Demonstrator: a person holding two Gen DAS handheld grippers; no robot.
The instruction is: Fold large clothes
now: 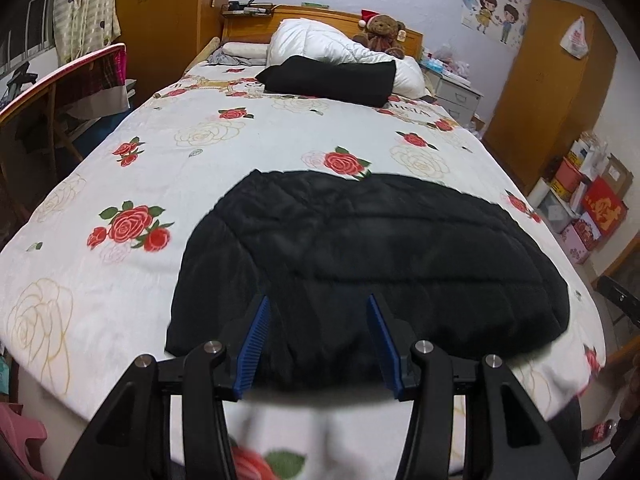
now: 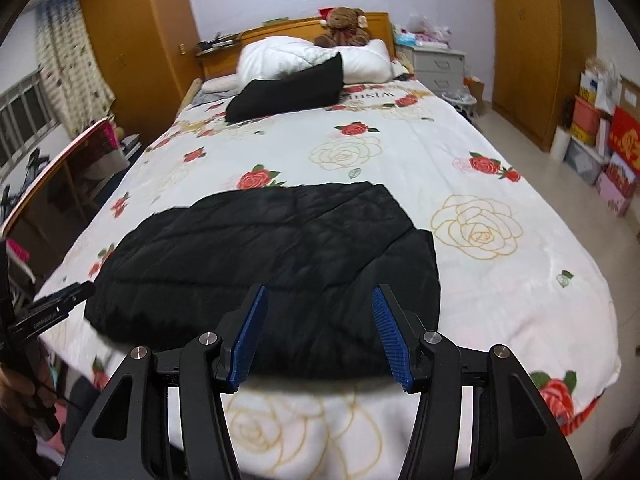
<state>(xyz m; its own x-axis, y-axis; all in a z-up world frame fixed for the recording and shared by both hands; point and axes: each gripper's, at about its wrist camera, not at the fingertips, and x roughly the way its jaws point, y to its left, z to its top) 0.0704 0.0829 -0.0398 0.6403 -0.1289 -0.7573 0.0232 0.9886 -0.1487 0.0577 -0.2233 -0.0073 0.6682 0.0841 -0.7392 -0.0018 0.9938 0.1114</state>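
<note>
Bedspread [image 1: 120, 300] bears jacket [image 1: 360, 248] — both grippers agape, empty

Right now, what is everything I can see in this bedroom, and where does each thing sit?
quilted garment: one, black, spread flat at the near end of the bed
folded cloth: one, black, far end by the pillows
duvet: one, white, bundled at the headboard
teddy bear: one, brown with red hat, against the headboard
bedspread: one, white with red and gold roses, covering the bed
bedside drawers: one, grey, right of the headboard
boxes: several, mostly red, on the floor at right
left gripper: blue fingers apart, empty
right gripper: blue fingers apart, empty
</note>
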